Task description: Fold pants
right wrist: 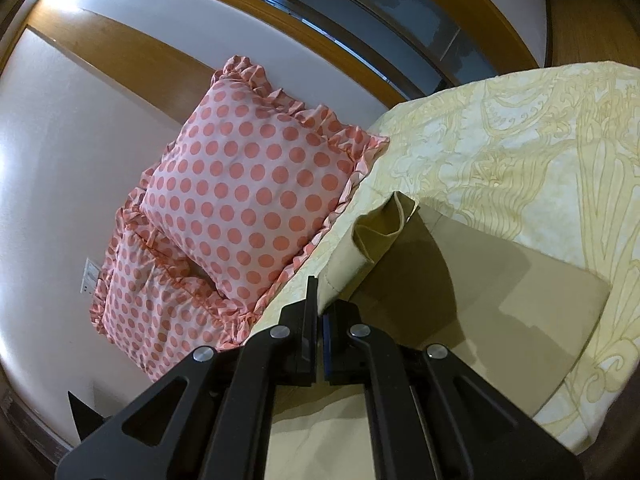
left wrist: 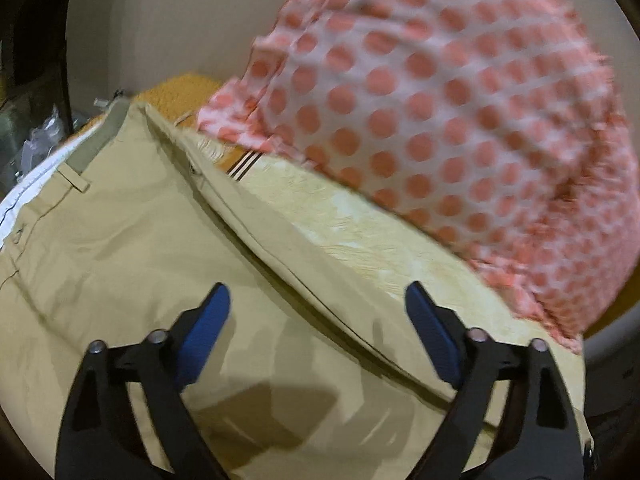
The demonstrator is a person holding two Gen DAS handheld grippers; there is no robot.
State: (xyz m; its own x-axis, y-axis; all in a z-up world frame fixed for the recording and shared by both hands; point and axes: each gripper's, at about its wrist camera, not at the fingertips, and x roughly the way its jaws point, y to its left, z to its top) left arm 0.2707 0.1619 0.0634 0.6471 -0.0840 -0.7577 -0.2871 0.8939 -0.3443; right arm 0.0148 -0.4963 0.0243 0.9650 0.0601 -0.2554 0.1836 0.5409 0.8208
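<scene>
**Pants fold in progress, not complete**

We start at the left. The left gripper (left wrist: 318, 308) hangs released, its blue pads (left wrist: 208, 328) wide apart over the tan pants (left wrist: 120, 248), gripping nothing. The pants lie spread on the yellow patterned bedspread (left wrist: 360, 240), waistband (left wrist: 96, 144) toward 10 o'clock in the left wrist view, with a long edge running from 11 o'clock down to 5 o'clock. A dotted pillow (left wrist: 440, 112) fills that view from 12 to 3 o'clock.

Moving right, the right gripper (right wrist: 320, 304) is clenched on a lifted edge of the pants (right wrist: 360, 256), which rises toward 12 o'clock from the jaws; the open end of a leg shows just above. More of the pants lies flat toward 3 o'clock on the bedspread (right wrist: 520, 152).

We judge the first fold as under way: one portion is raised but not yet laid over, and smoothing and any further folds remain.

Count: one pair of pants, two grippers, one bedspread, two dotted pillows (right wrist: 256, 184) in the right wrist view.
</scene>
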